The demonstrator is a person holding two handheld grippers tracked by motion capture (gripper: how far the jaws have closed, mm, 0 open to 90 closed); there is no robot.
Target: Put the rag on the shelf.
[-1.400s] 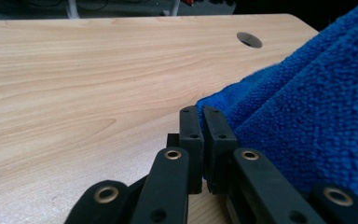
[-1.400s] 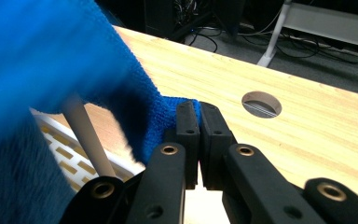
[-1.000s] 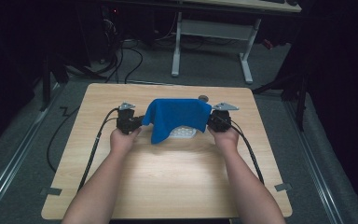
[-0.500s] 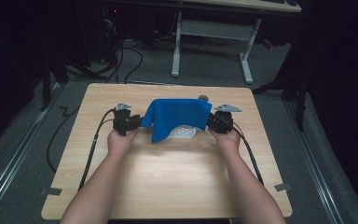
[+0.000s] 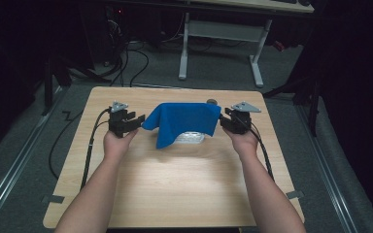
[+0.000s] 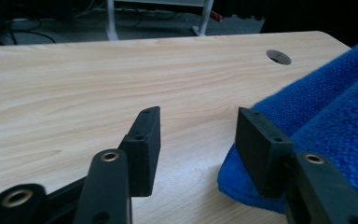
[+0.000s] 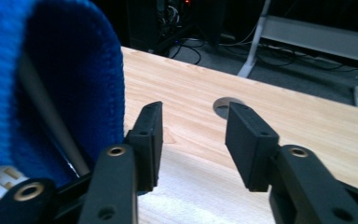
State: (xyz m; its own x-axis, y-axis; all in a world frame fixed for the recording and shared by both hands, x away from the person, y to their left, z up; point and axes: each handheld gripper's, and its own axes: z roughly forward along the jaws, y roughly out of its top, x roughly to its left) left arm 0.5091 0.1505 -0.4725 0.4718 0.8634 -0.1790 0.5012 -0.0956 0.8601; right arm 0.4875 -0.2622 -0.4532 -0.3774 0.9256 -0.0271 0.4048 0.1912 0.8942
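Blue terry cloth [image 5: 183,121] draped over a pale object near the light wooden table's [image 5: 175,184] far edge. Left gripper [image 6: 198,135] and right gripper [image 7: 193,140] flank it, jaws apart, holding nothing.

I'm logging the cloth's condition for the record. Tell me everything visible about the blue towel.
The blue towel is a bright blue terry-looking cloth with a looped, fuzzy weave. It lies draped over a pale object near the far middle of the wooden table, one corner hanging down toward the person. The left gripper sits open at its left corner, one jaw against the fabric's folded edge. The right gripper, also open, sits at its right edge.
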